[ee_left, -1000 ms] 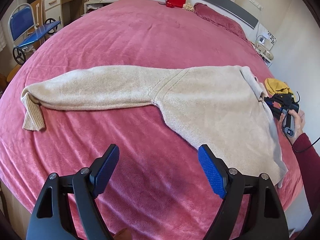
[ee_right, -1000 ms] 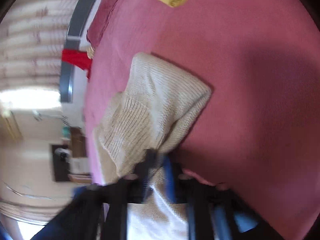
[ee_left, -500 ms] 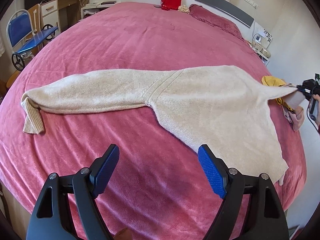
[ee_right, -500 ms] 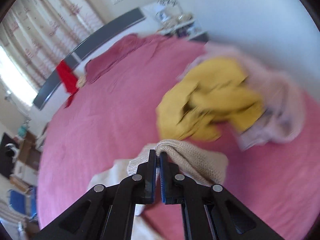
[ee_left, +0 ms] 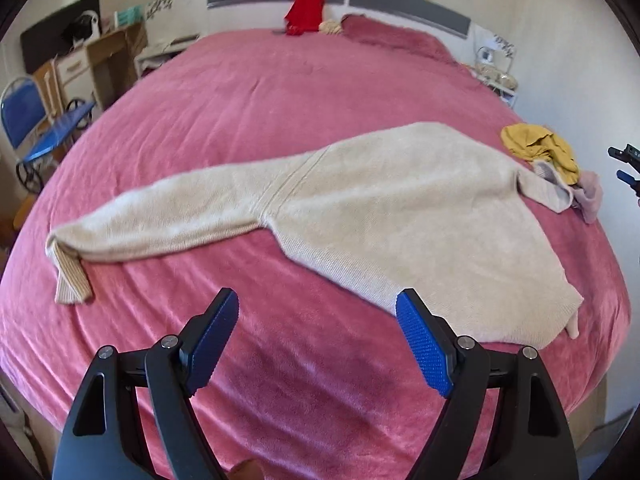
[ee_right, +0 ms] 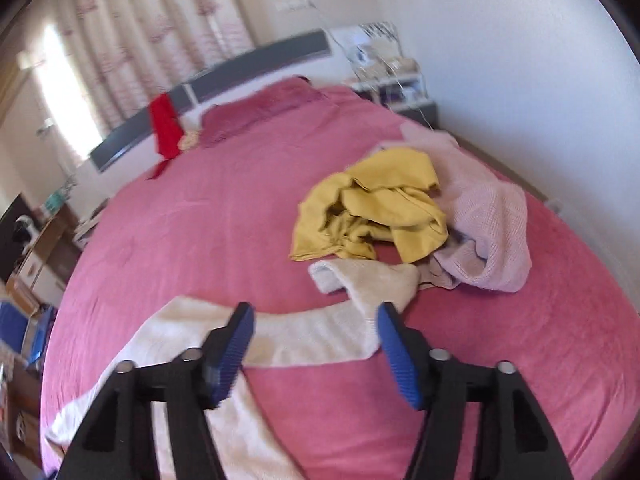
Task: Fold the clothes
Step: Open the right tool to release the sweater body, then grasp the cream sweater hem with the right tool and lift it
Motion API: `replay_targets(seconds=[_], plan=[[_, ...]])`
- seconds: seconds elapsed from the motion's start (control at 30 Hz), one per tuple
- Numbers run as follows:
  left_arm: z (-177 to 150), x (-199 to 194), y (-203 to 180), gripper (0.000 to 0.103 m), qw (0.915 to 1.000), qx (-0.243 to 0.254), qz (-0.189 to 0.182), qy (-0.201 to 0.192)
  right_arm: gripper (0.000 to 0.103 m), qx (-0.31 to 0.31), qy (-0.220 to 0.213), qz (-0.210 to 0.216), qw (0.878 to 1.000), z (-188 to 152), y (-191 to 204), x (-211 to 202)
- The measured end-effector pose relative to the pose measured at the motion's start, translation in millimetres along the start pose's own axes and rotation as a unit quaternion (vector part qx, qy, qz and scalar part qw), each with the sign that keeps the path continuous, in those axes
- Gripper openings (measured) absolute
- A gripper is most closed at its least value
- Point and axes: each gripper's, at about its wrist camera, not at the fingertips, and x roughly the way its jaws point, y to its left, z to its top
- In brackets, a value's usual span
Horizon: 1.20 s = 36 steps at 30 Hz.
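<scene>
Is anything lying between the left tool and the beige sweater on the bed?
Nothing visible. Only bare pink bedspread lies between the open left tool and the beige sweater. The yellow garment and pale pink garment sit at the sweater's far right sleeve, out of that path.
</scene>
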Motion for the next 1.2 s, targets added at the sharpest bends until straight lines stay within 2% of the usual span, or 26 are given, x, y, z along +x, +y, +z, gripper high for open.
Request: replay_targets(seconds=[0.03, 0.07, 0.2, 0.27, 0.3, 0.37, 0.47, 0.53, 0.6, 0.67, 0.77, 0.83, 0.93, 1.0, 1.03, 1.1, 1.2], plan=[[1.6, -5.9, -1.2, 0.087, 1.0000, 0.004, -0.001, -0.009, 0.094, -0.029, -0.023, -0.015, 0.999, -7.8, 12.6, -18.9], [3.2, -12.0, -1.9, 0.091, 0.9998, 0.007, -0.002, -0.018, 0.096, -0.059, -0.045, -0.030, 0.997, -15.6, 25.1, -37.8], [7.8, -38.6, 1.6, 0.091, 0.9980, 0.001, 0.012, -0.063, 0.096, -0.122, -0.120, -0.064, 0.983, -56.5, 58.8, -95.3], [9.6, -47.2, 4.0, 0.091, 0.9970, -0.002, 0.003, -0.077, 0.096, -0.139, -0.148, -0.074, 0.976, -76.8, 71.5, -118.9], [10.8, -50.5, 6.5, 0.091, 0.9962, -0.003, -0.014, -0.086, 0.096, -0.123, -0.131, -0.067, 0.981, -83.7, 71.3, -119.2], [13.3, -52.0, 7.8, 0.091, 0.9956, -0.002, -0.034, -0.087, 0.096, -0.117, -0.060, -0.048, 0.990, -97.5, 74.5, -108.1], [9.2, -46.8, 9.4, 0.091, 0.9958, -0.010, -0.054, -0.074, 0.096, -0.141, 0.033, 0.011, 0.989, -129.5, 92.3, -86.5], [-3.7, -43.6, 11.5, 0.091, 0.9949, -0.024, -0.079, -0.058, 0.095, -0.157, 0.119, 0.064, 0.978, -156.6, 107.5, -67.6], [-19.9, -38.0, 15.8, 0.091, 0.9935, -0.042, -0.098, -0.040, 0.095, -0.129, 0.196, 0.122, 0.964, -185.8, 111.3, -50.0], [-39.2, -30.5, 22.6, 0.091, 0.9907, -0.066, -0.117, -0.018, 0.095, -0.093, 0.240, 0.153, 0.954, -214.6, 109.9, -36.0], [-68.6, -21.1, 33.2, 0.092, 0.9877, -0.098, -0.122, 0.008, 0.095, -0.045, 0.281, 0.181, 0.941, -255.4, 112.6, -17.1], [-84.8, -18.9, 36.3, 0.091, 0.9883, -0.101, -0.113, 0.018, 0.095, -0.046, 0.271, 0.176, 0.945, -269.6, 125.4, -13.6], [-102.3, -18.8, 38.7, 0.092, 0.9904, -0.091, -0.101, 0.024, 0.095, -0.093, 0.251, 0.158, 0.950, -282.5, 162.9, -10.1], [-109.8, -21.2, 38.5, 0.092, 0.9916, -0.081, -0.099, 0.017, 0.095, -0.187, 0.202, 0.115, 0.955, -285.8, 201.3, -14.2], [-110.9, -20.1, 39.1, 0.092, 0.9917, -0.079, -0.099, 0.018, 0.095, -0.238, 0.172, 0.092, 0.951, -287.0, 220.6, -16.6], [-112.4, -17.5, 40.4, 0.092, 0.9917, -0.076, -0.101, 0.021, 0.094, -0.324, 0.133, 0.067, 0.934, -292.6, 252.0, -17.9], [-104.3, -6.2, 41.8, 0.092, 0.9892, -0.083, -0.117, 0.027, 0.094, -0.445, 0.098, 0.030, 0.889, -306.1, 295.6, -5.9]])
